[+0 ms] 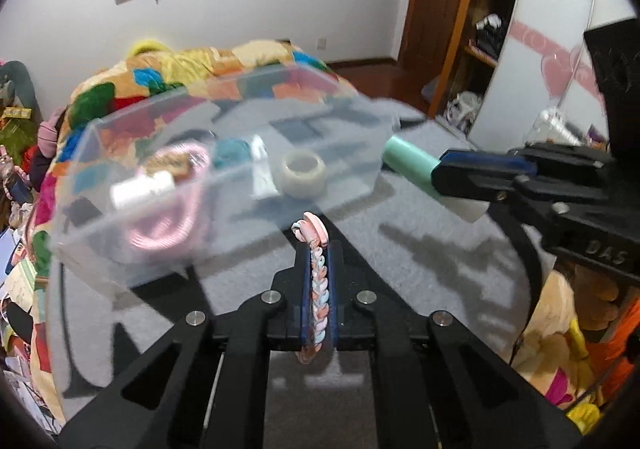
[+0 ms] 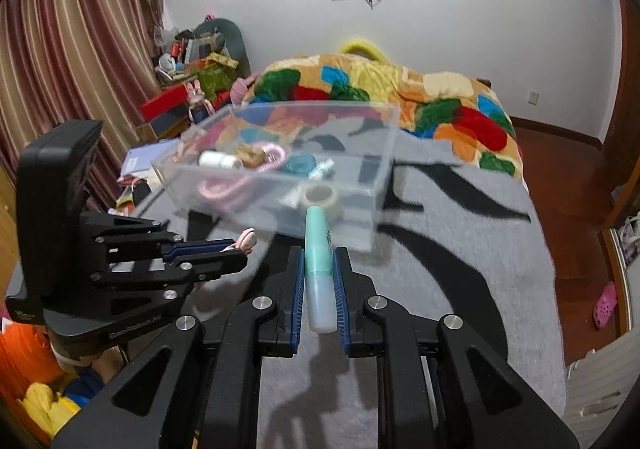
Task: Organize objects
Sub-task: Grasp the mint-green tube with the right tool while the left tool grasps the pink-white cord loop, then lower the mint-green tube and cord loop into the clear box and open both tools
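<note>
My left gripper (image 1: pixel 318 249) is shut on a braided pastel hair tie (image 1: pixel 318 281), whose pink end (image 1: pixel 314 227) sticks out past the tips. In the right wrist view the same left gripper (image 2: pixel 236 249) sits at the left with the hair tie (image 2: pixel 245 240) in it. My right gripper (image 2: pixel 319 261) is shut on a mint green marker (image 2: pixel 318 245); the marker (image 1: pixel 412 161) and right gripper (image 1: pixel 444 177) appear at the right in the left wrist view. Ahead lies a clear plastic box (image 1: pixel 96 137) (image 2: pixel 384 169) holding a tape roll (image 1: pixel 303 173), pink coiled cable (image 1: pixel 168 225) and white cylinder (image 1: pixel 142 189).
The box rests on a grey bedspread (image 2: pixel 460 269) with black patterns. A multicoloured quilt (image 2: pixel 440 105) is heaped behind it. Clutter lines the bed's left side (image 2: pixel 192 77). A wooden wardrobe (image 1: pixel 480 29) stands at the right, and red floor (image 2: pixel 568 185) runs beside the bed.
</note>
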The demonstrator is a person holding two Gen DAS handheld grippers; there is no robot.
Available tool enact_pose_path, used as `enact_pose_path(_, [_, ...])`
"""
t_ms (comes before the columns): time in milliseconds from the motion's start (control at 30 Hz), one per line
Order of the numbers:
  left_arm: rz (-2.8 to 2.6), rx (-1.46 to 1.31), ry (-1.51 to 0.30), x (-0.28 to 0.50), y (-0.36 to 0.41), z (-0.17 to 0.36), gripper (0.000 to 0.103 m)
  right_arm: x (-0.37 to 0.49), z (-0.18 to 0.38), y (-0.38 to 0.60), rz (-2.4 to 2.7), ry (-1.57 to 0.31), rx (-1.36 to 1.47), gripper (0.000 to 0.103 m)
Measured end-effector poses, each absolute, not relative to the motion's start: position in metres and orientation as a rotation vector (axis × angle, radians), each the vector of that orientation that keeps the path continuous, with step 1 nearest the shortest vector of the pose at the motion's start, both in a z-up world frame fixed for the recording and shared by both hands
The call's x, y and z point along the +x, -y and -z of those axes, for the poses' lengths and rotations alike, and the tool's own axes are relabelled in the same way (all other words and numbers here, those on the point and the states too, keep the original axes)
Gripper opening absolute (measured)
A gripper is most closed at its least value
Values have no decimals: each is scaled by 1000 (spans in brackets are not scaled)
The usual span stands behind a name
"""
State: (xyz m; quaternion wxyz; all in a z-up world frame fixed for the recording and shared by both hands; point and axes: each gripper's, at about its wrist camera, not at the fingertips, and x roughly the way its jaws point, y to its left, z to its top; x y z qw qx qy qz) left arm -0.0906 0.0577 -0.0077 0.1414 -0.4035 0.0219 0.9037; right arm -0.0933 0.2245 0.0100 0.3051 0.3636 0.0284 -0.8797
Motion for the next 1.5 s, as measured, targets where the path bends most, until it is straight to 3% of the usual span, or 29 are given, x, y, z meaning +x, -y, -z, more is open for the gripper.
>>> enact_pose_path(367, [-2749,-1057,36,-114,-22,-40,6,-127,-47,-185,2385,-64,845,13])
enact_pose_path(733, [-2763,-1194,91,-167,-6,-15,7,-175,-17,-142,2404,-175,971,13])
enact_pose_path(867, [-2749,-1215,101,-167,-6,-7,8,-180,-3,-139,2366,-187,1024,13])
enact_pose_path(1000, [-2731,-1211,116,-164,-6,-7,17,-181,1,-140,2316,-158,1058,14])
enact_pose_path(1233, [-2751,-1137,110,-145,-3,-25,17,-169,-16,-146,2309,-125,1014,14])
enact_pose_path(1367, [-2790,-1085,113,-127,2,-34,23,-155,-30,-155,2327,-92,951,19])
enact_pose_path(1500, [-2849,-1018,104,-104,6,-39,39,-138,-40,-164,2354,-61,886,36])
